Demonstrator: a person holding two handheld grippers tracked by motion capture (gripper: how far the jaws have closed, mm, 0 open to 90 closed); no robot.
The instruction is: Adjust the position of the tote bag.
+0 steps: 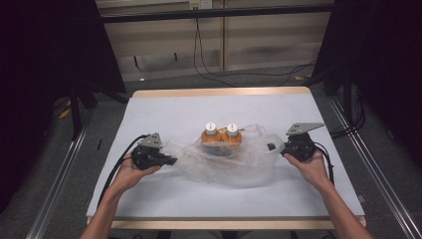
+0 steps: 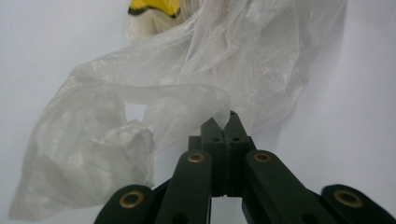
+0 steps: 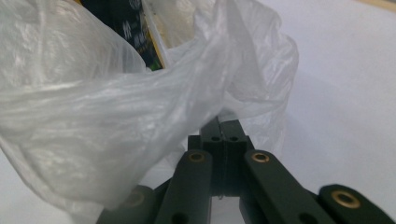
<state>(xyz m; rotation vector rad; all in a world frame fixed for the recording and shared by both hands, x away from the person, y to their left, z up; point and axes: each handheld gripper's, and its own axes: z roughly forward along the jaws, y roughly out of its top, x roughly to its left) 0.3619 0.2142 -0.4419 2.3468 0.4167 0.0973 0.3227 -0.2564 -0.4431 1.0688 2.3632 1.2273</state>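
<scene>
A thin, crinkled, see-through plastic bag (image 1: 224, 162) is pinched at its left edge by the left gripper (image 1: 171, 160) and at its right edge by the right gripper (image 1: 272, 148), film clamped between closed jaws. Mid-table (image 1: 164, 107), two orange bottles (image 1: 220, 135) are seen just behind it.

A white-covered table (image 1: 149, 199) with a pale wooden edge stands on grey carpet floor (image 1: 64, 169). Behind it, beige wall panels (image 1: 268, 35), loose black cables (image 1: 234, 74), and black curtains (image 1: 45, 45) either side.
</scene>
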